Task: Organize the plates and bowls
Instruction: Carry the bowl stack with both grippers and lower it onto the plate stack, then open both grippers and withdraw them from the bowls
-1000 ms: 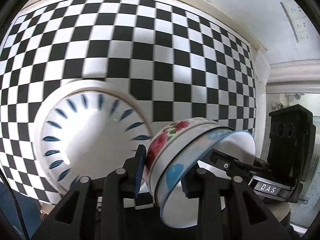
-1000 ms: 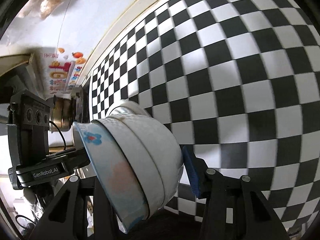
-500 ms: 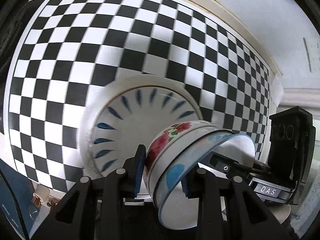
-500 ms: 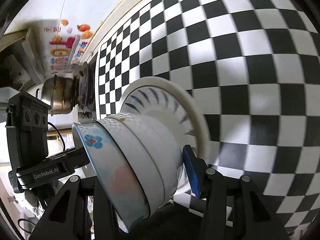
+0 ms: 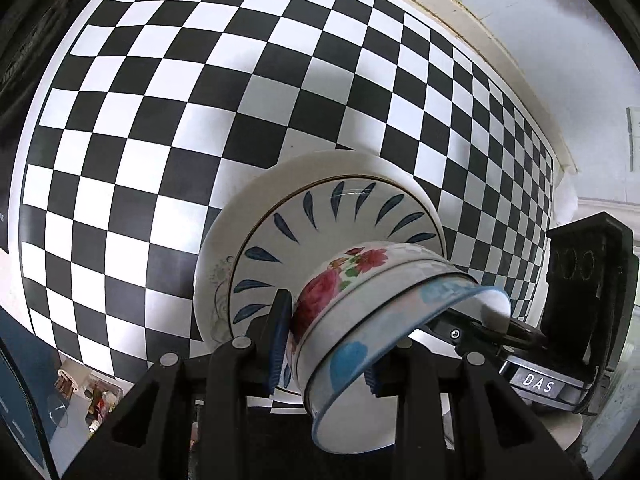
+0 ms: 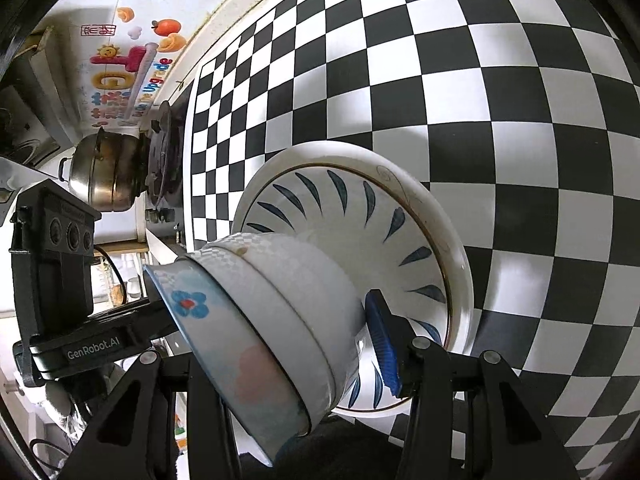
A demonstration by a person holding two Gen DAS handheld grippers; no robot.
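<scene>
Both grippers are shut on one nested stack of bowls [image 5: 360, 304], from opposite sides. The stack has a rose-patterned bowl, a white checker-textured bowl and a blue-flowered bowl on top; it also shows in the right wrist view [image 6: 280, 308]. My left gripper [image 5: 324, 344] and my right gripper [image 6: 280, 340] hold it close over a stack of plates [image 5: 320, 224] with blue leaf marks, which rests on the checkered table [image 5: 160, 120]. The plates also show in the right wrist view [image 6: 400, 232]. Whether the bowls touch the plates is hidden.
The black-and-white checkered cloth [image 6: 480, 80] covers the table. A steel pot [image 6: 104, 180] on a gas stove stands beyond the table's far end. A wall with colourful stickers [image 6: 120, 60] is behind it. Small items lie below the table edge [image 5: 92, 396].
Both grippers have carried the bowl stack toward the plates. The plates have shifted from the side to directly behind and under the bowls and look closer.
</scene>
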